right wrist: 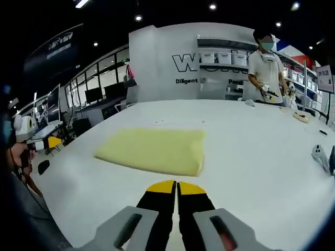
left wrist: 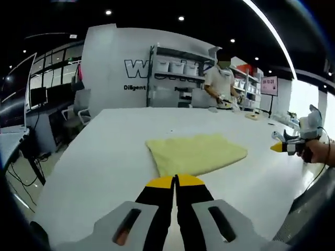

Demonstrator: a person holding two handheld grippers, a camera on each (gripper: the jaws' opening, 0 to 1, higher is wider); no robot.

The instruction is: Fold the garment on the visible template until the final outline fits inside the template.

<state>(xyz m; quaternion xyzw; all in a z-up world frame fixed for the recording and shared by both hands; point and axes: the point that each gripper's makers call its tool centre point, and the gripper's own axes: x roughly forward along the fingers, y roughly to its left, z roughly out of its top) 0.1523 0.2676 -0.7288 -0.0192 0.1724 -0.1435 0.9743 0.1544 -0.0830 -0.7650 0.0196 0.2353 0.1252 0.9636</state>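
Mid-worktop [right wrist: 251, 157], folded yellow garment [right wrist: 154, 149] lying flat; both grippers [left wrist: 175, 180] [right wrist: 176, 184] pressed together, empty; check outline against template, unseen, before stopping.

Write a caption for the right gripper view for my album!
Closed claw hovers before a folded yellow garment on a white table; a person stands behind.

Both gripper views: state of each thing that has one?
Pale yellow cloth garment: folded into a compact flat shape, lying on the white table, nothing holding it.
Left gripper: shut, empty, short of the garment.
Right gripper: shut, empty, short of the garment.
Person in a white shirt: standing at the table's far side, something in their hands.
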